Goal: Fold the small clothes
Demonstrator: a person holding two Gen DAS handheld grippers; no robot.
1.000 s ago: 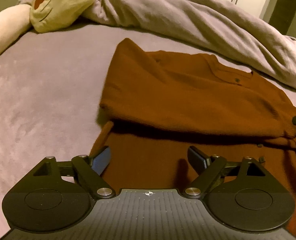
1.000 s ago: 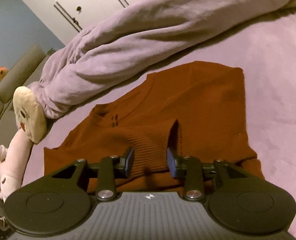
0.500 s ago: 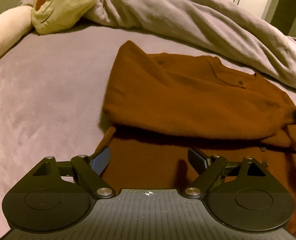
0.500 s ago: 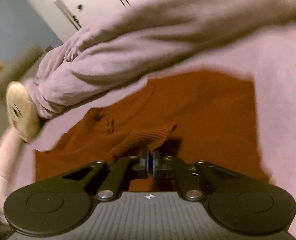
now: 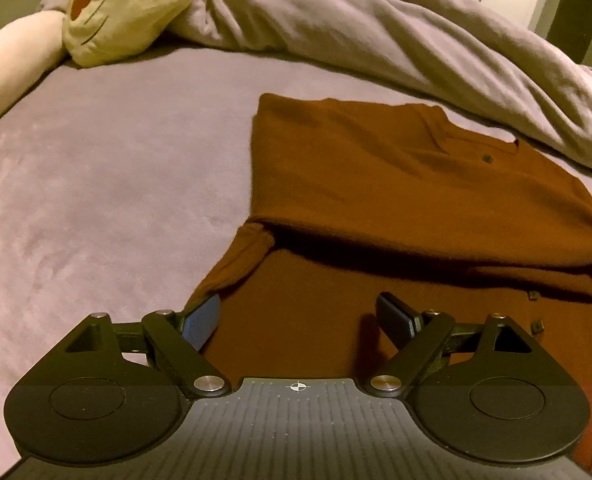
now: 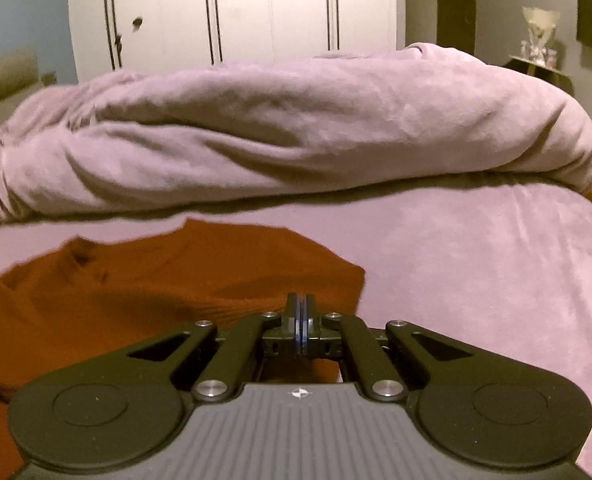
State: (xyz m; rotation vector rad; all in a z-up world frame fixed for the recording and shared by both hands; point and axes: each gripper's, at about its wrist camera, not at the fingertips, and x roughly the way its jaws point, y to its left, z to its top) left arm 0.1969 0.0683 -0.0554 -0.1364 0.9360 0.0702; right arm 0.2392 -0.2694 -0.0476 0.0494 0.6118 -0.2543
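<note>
A rust-brown knit sweater (image 5: pixel 396 184) lies on the bed with one sleeve folded across its body. My left gripper (image 5: pixel 300 316) hovers open just above the sweater's near part. Nothing is between its fingers, and its left pad sits beside a ribbed cuff (image 5: pixel 236 264) at the sweater's edge. In the right wrist view the sweater (image 6: pixel 136 280) rises toward my right gripper (image 6: pixel 301 300). That gripper is shut, with the ribbed cuff of the folded sleeve (image 6: pixel 236 308) pinched at its tips.
A bunched lilac blanket (image 5: pixel 376 32) (image 6: pixel 276 128) runs along the far side of the bed. A cream plush cat face (image 5: pixel 128 4) lies at the far left. The lilac sheet (image 5: pixel 96 180) (image 6: pixel 476 260) surrounds the sweater. White wardrobe doors (image 6: pixel 256 12) stand behind.
My right gripper closed on the ribbed cuff, rolled level and tilted up. The sleeve has been drawn across the sweater's body and lies flatter. My left gripper stayed still and open.
</note>
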